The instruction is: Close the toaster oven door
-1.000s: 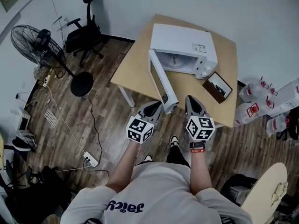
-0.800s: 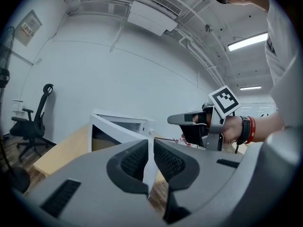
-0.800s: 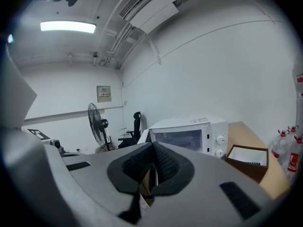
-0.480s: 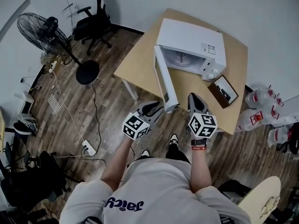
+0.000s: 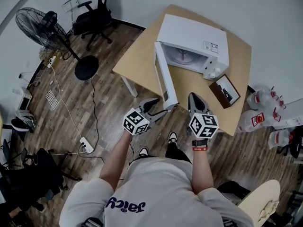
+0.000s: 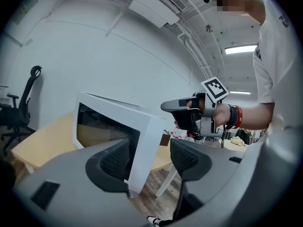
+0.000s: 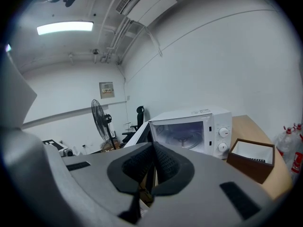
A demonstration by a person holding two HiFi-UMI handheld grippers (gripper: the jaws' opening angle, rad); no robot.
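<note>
Left gripper (image 6: 150,157): jaws stand apart, having just been opening, pads clear of the door (image 6: 118,131), whose free edge shows in the gap ahead; right gripper (image 7: 152,162): pads meet on nothing, just right of that edge. The door hangs wide open from the left side of the oven (image 5: 194,39), its long axis running from the hinge toward the person, its free edge past the near edge of the table (image 5: 137,60). Bare tabletop lies on the door's outer side; a box (image 5: 222,89) sits near the oven's right front corner.

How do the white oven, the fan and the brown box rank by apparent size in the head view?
Largest: white oven.
Then: fan, though it stands farther from the camera.
Smallest: brown box.
</note>
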